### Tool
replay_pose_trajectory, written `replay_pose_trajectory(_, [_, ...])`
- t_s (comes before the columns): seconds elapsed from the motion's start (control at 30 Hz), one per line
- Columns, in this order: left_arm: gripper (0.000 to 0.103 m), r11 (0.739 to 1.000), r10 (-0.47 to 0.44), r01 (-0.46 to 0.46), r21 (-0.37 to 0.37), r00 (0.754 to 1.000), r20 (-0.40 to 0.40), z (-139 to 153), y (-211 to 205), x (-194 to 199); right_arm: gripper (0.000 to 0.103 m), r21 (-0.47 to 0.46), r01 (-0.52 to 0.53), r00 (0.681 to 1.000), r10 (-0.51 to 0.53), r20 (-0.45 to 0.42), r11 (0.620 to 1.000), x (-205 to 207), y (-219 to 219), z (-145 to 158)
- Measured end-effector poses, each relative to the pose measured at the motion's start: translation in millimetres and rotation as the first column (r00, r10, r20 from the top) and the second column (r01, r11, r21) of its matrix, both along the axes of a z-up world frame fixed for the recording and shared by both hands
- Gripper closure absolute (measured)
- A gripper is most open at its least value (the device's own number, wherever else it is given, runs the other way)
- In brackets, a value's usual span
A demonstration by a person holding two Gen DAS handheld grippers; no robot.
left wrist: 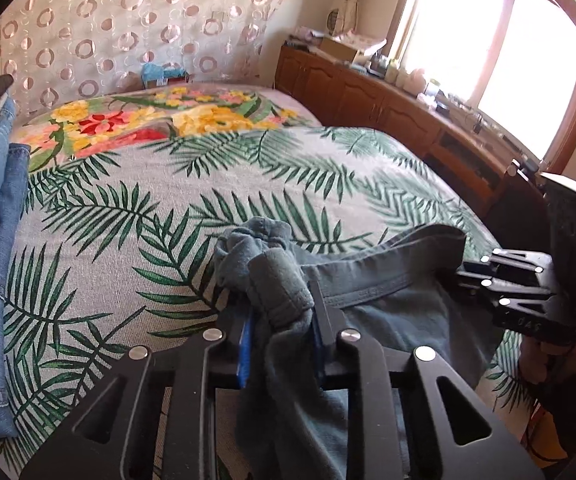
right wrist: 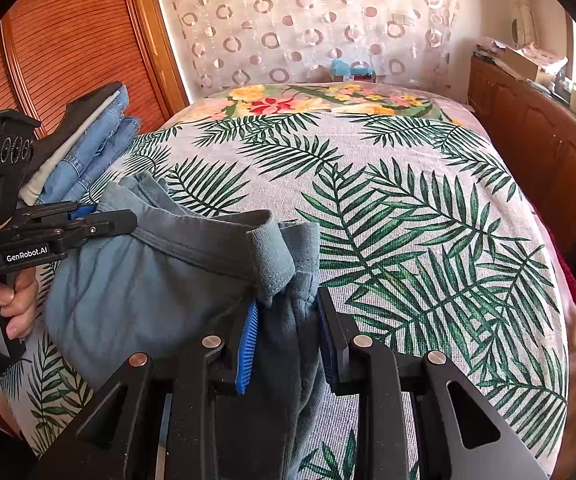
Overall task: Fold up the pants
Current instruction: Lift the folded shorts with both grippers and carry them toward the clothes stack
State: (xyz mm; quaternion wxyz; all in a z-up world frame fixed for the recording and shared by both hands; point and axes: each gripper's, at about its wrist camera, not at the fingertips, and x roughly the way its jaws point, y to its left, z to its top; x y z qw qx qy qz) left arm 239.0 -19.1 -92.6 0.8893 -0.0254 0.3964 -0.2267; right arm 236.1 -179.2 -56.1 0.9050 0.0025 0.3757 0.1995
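Clamped between blue pads right under the lens: one bunched end of the grey-blue pants [left wrist: 388,300], gripped by the left hand-held gripper [left wrist: 283,344], narrowed down onto a thick wad of waistband cloth. Same picture from the other side: right hand-held gripper [right wrist: 288,340] pinched on the opposite bunched end, pads pressing into the gathered fabric.

Largest first. Spread across nearly both views, the bed [right wrist: 428,220] with its palm-leaf cover, running away toward the circle-patterned curtain [right wrist: 308,20]. Off to the left edge of the bed, a stack of folded jeans [right wrist: 99,140], well apart from the garment in hand. Along the right side, a wooden cabinet [left wrist: 368,92] under a bright window.

Next, the pants themselves: held up off the cover near the bed's close edge, waistband stretched as a line from one hand-held gripper to the other, rest of the cloth hanging down in front, below what either lens shows. Long axis of the stretched band lying crosswise to the bed, side to side.

Smallest: the person's hand [right wrist: 3,308] wrapped round the left handle.

Judged from this: both ends equally in hand, neither side nearer; open bedcover straight ahead, so laying out calls for carrying both ends forward together, keeping the band taut and square to the bed.
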Motion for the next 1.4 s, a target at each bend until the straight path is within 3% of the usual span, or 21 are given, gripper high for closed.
replay_pose_trajectory(0.2, [0.082, 1.0, 0.003, -0.002, -0.013, 0.998, 0.056, 16.2, -1.4, -17.6, 0.09, 0.013, -0.018, 1.0, 0.019, -0.01, 1.0, -1.8, 0.8, 0.7])
replay_pose_trajectory(0.8, [0.084, 1.0, 0.025, -0.023, -0.013, 0.981, 0.19, 57.5, 2.6, -62.1, 0.091, 0.07, -0.034, 0.99, 0.024, 0.141, 0.997, -44.2, -9.1, 35.3])
replay_pose_trajectory(1.1, [0.085, 0.999, 0.043, -0.041, -0.012, 0.961, 0.272, 84.0, 13.1, -78.5, 0.091, 0.077, -0.066, 0.97, 0.046, 0.241, 0.995, -67.6, -13.6, 53.7])
replay_pose_trajectory(1.4, [0.085, 0.996, 0.087, -0.094, 0.004, 0.934, 0.346, 114.8, 32.7, -81.0, 0.091, 0.024, -0.113, 0.936, 0.099, 0.336, 0.993, -71.5, 2.1, 85.6])
